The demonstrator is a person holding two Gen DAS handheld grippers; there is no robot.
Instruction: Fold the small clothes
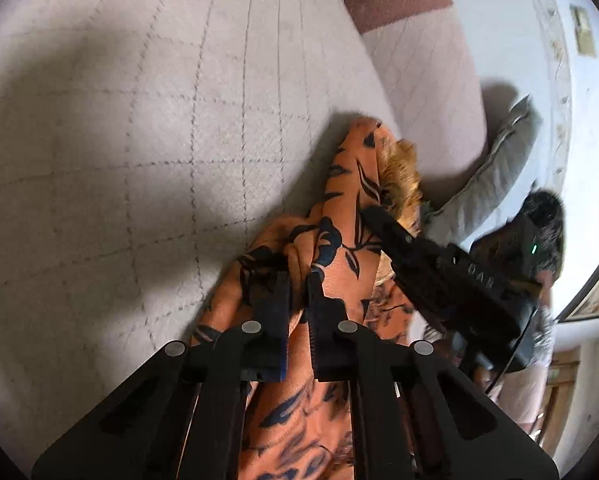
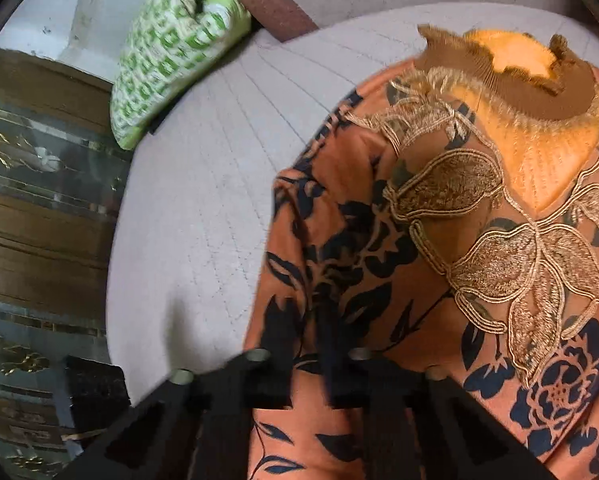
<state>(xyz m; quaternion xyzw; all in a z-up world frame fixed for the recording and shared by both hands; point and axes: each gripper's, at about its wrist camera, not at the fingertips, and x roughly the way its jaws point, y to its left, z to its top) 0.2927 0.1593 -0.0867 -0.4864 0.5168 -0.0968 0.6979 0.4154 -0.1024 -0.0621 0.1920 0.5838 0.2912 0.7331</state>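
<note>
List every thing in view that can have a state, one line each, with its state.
left gripper: shut on a fold of the orange floral garment.
right gripper: shut on the garment's edge.
orange floral garment: lying on the quilted bed cover, neckline facing up, partly bunched, not yet folded.
quilted bed cover: spread flat.
green patterned pillow: lying at the bed's edge, untouched.
</note>
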